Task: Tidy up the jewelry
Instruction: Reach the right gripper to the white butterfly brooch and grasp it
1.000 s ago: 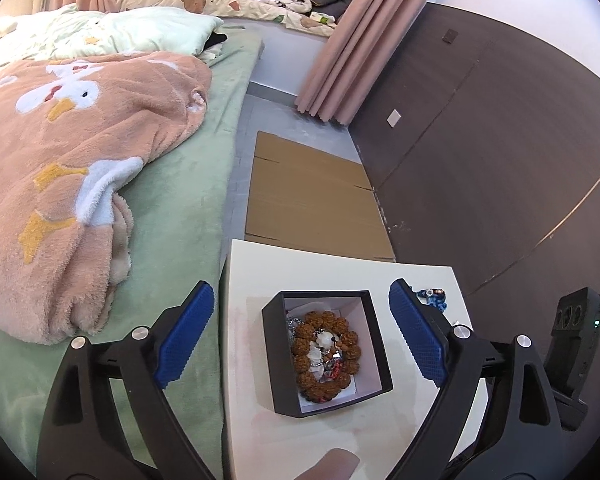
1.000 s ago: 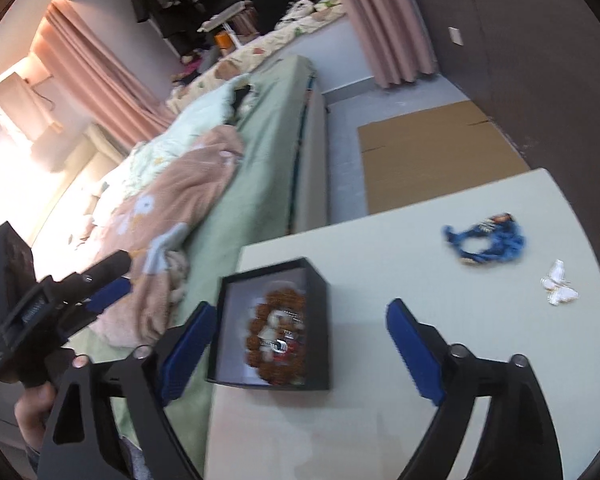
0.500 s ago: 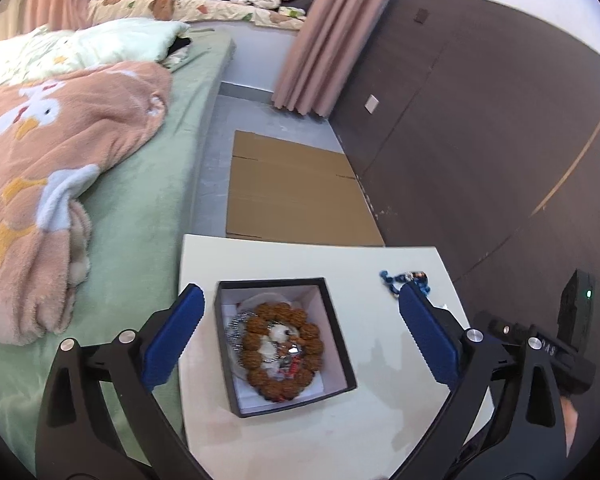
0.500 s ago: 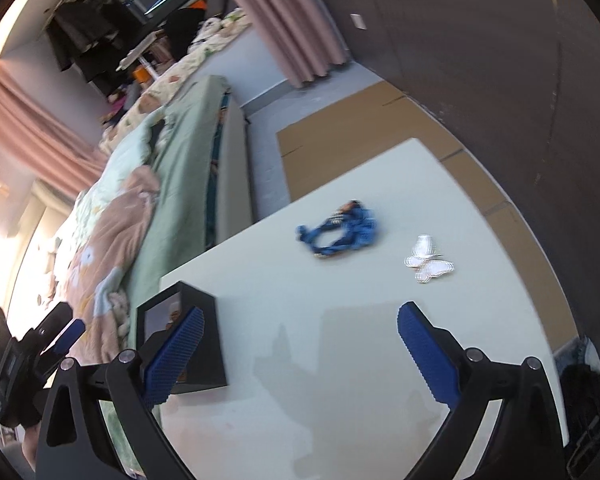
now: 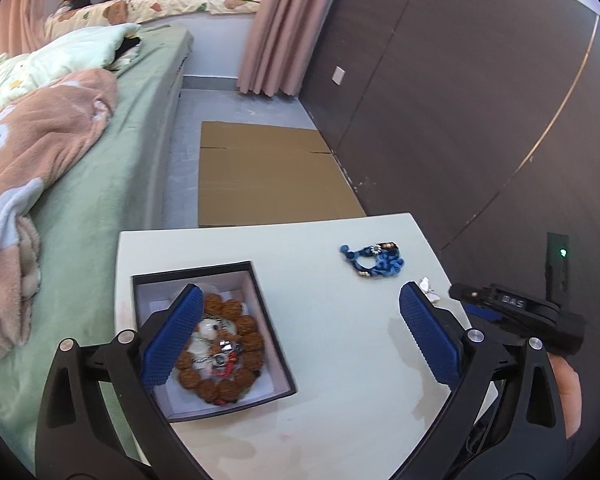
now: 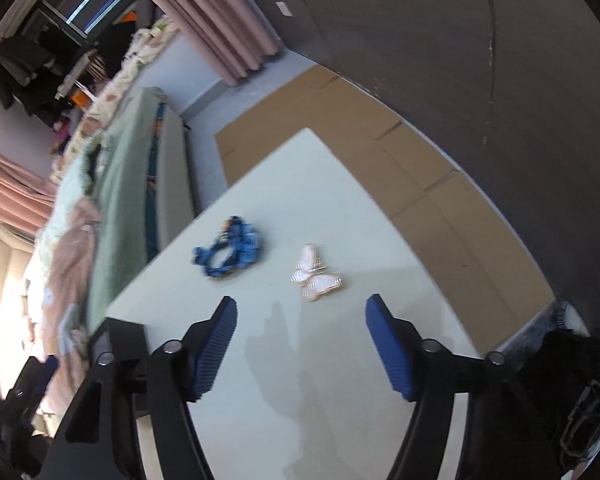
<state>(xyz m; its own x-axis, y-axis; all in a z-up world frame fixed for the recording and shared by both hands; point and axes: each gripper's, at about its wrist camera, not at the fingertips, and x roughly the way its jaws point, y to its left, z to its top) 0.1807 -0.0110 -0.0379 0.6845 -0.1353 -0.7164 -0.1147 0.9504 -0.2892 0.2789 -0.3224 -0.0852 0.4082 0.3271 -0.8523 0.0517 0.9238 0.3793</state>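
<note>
A black jewelry box with a white lining sits on the white table at the left and holds a brown bead bracelet and small trinkets. A blue beaded bracelet lies on the table's far side. A white-and-gold butterfly clip lies right of it; its edge peeks out in the left wrist view. My left gripper is open above the table, its left finger over the box. My right gripper is open, just short of the butterfly clip.
A bed with a green sheet and a peach blanket runs along the table's left. Flat cardboard lies on the floor beyond the table. A dark wall stands to the right. Pink curtains hang at the back.
My left gripper has swung right, so the box now sits under its left finger and the blue bracelet shows. My right gripper has swung right and closed in on the butterfly clip, its jaws narrower.
</note>
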